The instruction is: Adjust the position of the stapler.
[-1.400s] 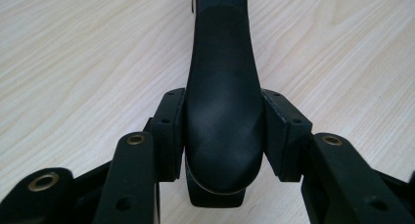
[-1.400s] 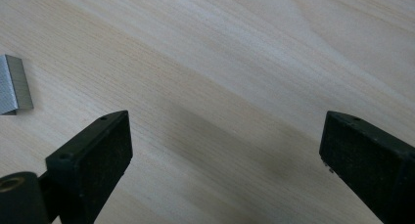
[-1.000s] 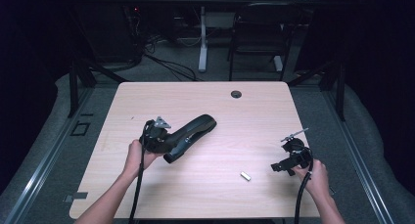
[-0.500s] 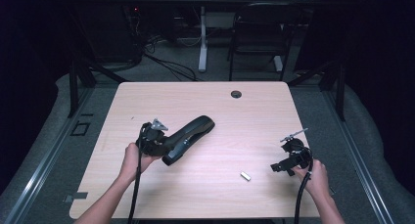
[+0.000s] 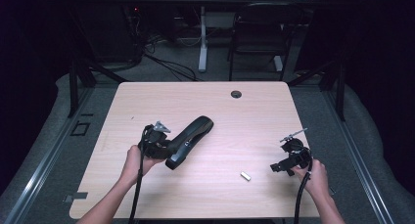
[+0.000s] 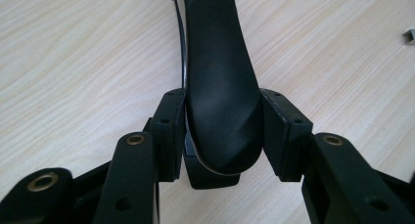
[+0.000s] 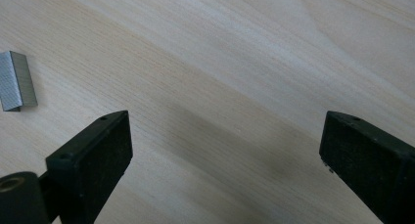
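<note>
High view: light wood-grain table. Long black plastic stapler lies left of centre, pointing toward 1 o'clock, rear end at 7 o'clock. Left gripper sits right at that rear end, held by the person's left hand, cable trailing toward 6 o'clock. Small silver block of staples lies on the bare table at about 4 o'clock from the stapler, well apart from it. Right gripper is held low at the table's right side by the right hand, tips pointing toward 9 o'clock at the staple block, near it but not touching. Small dark round grommet near the far edge at 12 o'clock.

Left gripper view: both jaws are clamped against the sides of the stapler's rounded black rear end, pads touching on both flanks. Body runs away toward 12 o'clock. Thin metal edge shows along its left side, probably the staple rail, hard to tell at this angle. Staple block is just in frame at 2 o'clock.

Right gripper view: jaws spread wide, nothing between them but bare wood. Staple block lies at 10 o'clock, beyond the left jaw, clear of it.
</note>
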`<state>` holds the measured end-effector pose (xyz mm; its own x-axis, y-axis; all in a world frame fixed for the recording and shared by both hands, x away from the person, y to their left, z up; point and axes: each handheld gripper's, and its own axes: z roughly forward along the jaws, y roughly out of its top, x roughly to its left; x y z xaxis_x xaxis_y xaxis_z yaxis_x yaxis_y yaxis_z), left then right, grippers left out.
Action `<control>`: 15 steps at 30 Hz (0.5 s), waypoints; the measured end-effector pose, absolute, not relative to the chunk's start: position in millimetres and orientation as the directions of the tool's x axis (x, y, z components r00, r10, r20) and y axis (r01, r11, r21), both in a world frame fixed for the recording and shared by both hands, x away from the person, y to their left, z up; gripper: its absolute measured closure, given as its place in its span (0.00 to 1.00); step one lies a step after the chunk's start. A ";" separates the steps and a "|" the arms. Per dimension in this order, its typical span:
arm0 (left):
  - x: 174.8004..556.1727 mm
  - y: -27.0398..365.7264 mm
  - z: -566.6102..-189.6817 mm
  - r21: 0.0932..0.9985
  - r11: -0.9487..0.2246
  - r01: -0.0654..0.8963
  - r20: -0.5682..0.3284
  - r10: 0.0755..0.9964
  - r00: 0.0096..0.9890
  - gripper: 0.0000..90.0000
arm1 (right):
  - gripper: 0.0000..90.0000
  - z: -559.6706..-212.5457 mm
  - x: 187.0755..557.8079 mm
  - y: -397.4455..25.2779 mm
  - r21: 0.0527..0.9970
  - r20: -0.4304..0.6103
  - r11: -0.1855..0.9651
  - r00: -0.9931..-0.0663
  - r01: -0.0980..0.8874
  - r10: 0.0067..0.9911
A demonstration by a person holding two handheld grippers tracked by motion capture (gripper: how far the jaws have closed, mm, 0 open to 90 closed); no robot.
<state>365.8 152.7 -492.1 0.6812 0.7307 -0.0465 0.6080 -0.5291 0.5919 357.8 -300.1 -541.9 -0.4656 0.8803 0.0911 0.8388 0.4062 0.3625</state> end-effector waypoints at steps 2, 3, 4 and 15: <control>365.0 151.8 -492.2 0.593 -0.526 0.610 -0.047 0.733 0.678 0.62 | 0.06 -543.0 357.3 -299.9 0.371 0.087 0.397 -0.457 0.839 0.885; 364.6 151.4 -492.2 0.593 -0.523 0.612 -0.050 0.735 0.676 0.62 | 0.06 -543.0 357.4 -299.9 0.371 0.087 0.397 -0.458 0.839 0.885; 364.1 151.0 -492.2 0.593 -0.521 0.614 -0.049 0.738 0.673 0.62 | 0.06 -542.9 357.3 -299.8 0.370 0.087 0.398 -0.458 0.839 0.885; 351.3 155.0 -489.7 0.597 -0.507 0.622 -0.058 0.746 0.664 0.63 | 0.06 -541.9 357.4 -300.4 0.357 0.088 0.411 -0.469 0.839 0.879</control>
<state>351.3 155.0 -489.7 0.6637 0.7458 -0.0578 0.6217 -0.5070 0.5971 357.4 -300.4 -541.9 -0.4686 0.8790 0.0877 0.8386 0.4114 0.3571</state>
